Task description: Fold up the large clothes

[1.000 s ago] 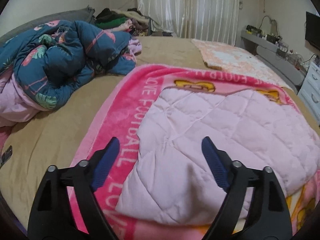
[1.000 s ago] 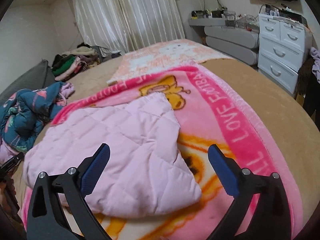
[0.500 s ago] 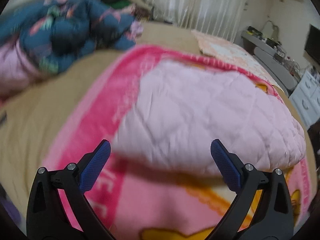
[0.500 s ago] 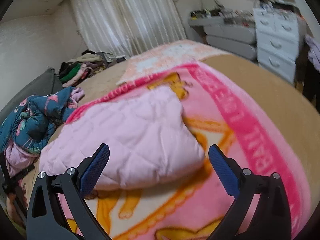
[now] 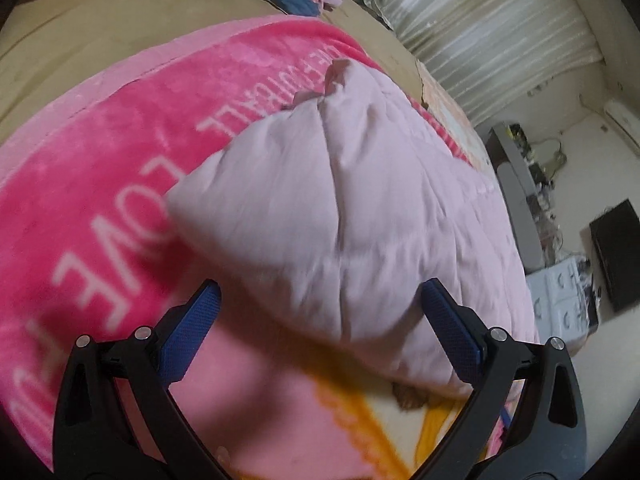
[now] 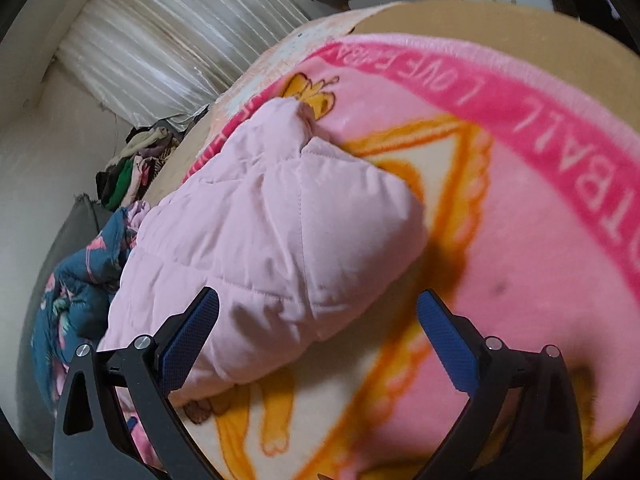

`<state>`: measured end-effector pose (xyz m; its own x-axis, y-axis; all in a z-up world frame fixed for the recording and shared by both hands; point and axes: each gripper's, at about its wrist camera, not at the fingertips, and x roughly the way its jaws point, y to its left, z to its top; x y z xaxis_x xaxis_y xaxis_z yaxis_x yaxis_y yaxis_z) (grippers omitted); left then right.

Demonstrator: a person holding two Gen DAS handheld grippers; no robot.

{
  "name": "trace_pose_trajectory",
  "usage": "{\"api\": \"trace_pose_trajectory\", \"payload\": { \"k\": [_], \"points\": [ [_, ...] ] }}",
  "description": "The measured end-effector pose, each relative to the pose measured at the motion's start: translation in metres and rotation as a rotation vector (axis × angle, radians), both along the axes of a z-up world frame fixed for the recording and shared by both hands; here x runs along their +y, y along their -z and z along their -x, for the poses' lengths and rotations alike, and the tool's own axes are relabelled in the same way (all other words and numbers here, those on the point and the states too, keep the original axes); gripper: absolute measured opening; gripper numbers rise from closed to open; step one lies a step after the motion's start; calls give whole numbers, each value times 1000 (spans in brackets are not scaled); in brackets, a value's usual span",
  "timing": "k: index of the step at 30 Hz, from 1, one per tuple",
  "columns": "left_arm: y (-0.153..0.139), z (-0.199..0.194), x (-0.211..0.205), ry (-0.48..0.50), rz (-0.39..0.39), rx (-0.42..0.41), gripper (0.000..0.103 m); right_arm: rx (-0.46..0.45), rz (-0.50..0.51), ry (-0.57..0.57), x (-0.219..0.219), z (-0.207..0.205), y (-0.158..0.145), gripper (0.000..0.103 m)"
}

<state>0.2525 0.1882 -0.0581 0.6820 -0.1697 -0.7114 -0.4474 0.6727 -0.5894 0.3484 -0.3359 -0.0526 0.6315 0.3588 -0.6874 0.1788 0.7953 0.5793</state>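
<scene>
A pale pink quilted jacket (image 5: 340,208) lies folded into a thick bundle on a bright pink blanket (image 5: 120,168) with white letters. My left gripper (image 5: 320,332) is open, its blue pads either side of the bundle's near left corner, holding nothing. The same jacket shows in the right wrist view (image 6: 272,232) on the pink and orange blanket (image 6: 540,220). My right gripper (image 6: 316,334) is open over the bundle's near right corner, its left pad close against the fabric.
A crumpled dark blue flowered quilt (image 6: 76,292) lies to the left on the tan bedsheet (image 5: 80,36). A pile of clothes (image 6: 132,168) sits by the white curtain (image 6: 172,40). White drawers (image 5: 560,292) and a grey shelf (image 5: 516,200) stand to the right.
Both grippers have dropped closer to the jacket and tilted, so its near corners now lie between the open jaws. The jacket has not visibly moved.
</scene>
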Motion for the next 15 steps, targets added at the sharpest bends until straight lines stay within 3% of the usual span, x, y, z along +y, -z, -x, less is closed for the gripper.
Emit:
{"api": "trace_pose_trajectory", "payload": {
  "k": [4,9,13,15],
  "points": [
    [6,-17,-2,-9,-26,7,95,16,-39,-1,5,-21,12,99],
    [23,-32,0,-28,11,-3,95,23,-121,6,4,-40,32,99],
    [26,-46,-2,-24,-4,4,95,-1,-115,-8,9,-50,35,99],
    [20,-51,-6,-22,-45,2,91,-31,-84,-32,15,-56,30,88]
  ]
}}
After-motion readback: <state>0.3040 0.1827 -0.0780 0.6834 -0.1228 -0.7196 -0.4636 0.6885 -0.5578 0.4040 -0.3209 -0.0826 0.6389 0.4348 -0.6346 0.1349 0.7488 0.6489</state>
